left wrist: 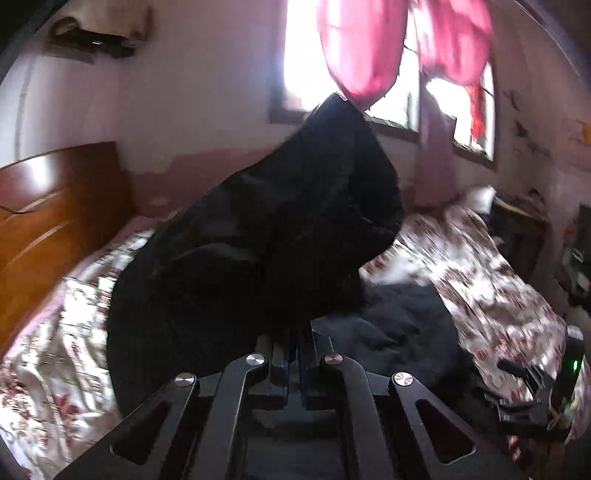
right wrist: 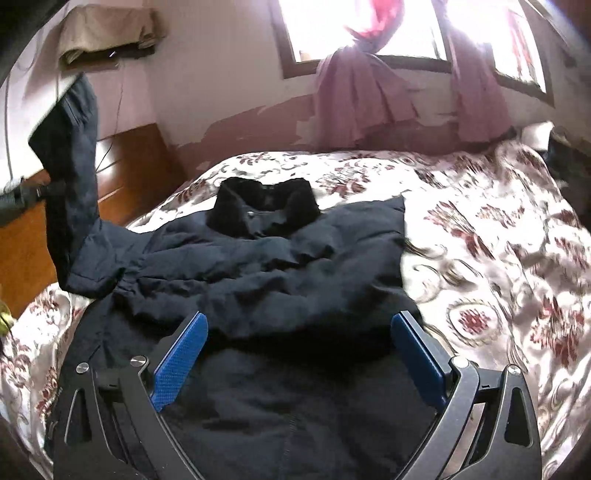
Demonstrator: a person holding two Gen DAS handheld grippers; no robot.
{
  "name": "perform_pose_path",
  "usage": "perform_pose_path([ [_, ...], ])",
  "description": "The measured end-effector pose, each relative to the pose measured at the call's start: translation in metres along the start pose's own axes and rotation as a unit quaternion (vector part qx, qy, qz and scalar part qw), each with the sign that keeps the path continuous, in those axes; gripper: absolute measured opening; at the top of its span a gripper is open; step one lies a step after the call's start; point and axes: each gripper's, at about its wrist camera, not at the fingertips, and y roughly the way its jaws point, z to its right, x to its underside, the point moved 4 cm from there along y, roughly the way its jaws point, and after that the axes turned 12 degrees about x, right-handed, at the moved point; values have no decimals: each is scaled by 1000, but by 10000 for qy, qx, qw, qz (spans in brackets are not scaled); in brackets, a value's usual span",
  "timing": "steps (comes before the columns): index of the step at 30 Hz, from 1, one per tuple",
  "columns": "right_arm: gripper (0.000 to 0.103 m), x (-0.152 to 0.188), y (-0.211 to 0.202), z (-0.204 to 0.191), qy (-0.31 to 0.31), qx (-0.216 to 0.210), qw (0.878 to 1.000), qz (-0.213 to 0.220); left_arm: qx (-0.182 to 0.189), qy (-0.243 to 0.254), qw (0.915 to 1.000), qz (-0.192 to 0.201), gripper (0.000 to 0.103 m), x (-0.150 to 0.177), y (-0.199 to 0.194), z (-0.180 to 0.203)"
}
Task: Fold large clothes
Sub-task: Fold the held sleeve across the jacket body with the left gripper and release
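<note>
Sunlight comes through the window [right wrist: 362,33] behind a bed [right wrist: 498,258] with a flowery cover. On the bed, nearer its headboard side, lies a big dark jacket [right wrist: 280,280], collar [right wrist: 264,206] toward the window wall.

From the right wrist view, the right hand-held gripper [right wrist: 299,354] hovers low over the jacket's middle, its blue pads [right wrist: 177,365] spread wide with nothing between them. Far to the left, one sleeve [right wrist: 74,177] is lifted high above the headboard edge of the bed.

Only the left wrist view shows who lifts it: the left hand-held gripper [left wrist: 293,341] is squeezed tight on the dark sleeve cloth [left wrist: 258,236], which rises up and blocks much of the room. That view is blurry, so the exact pinch spot is hard to tell. It also shows pink curtains [left wrist: 358,48] and the wooden headboard [left wrist: 48,214].
</note>
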Motion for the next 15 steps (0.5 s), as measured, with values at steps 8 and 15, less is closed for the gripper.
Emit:
perform_pose_path([
  [8,98,22,16,44,651,-457,9964,-302,954,430,9891,-1032,4,80,67,83],
  [15,98,30,32,37,972,-1376,9842,-542,1186,573,9743,-1830,7,133,86,101],
])
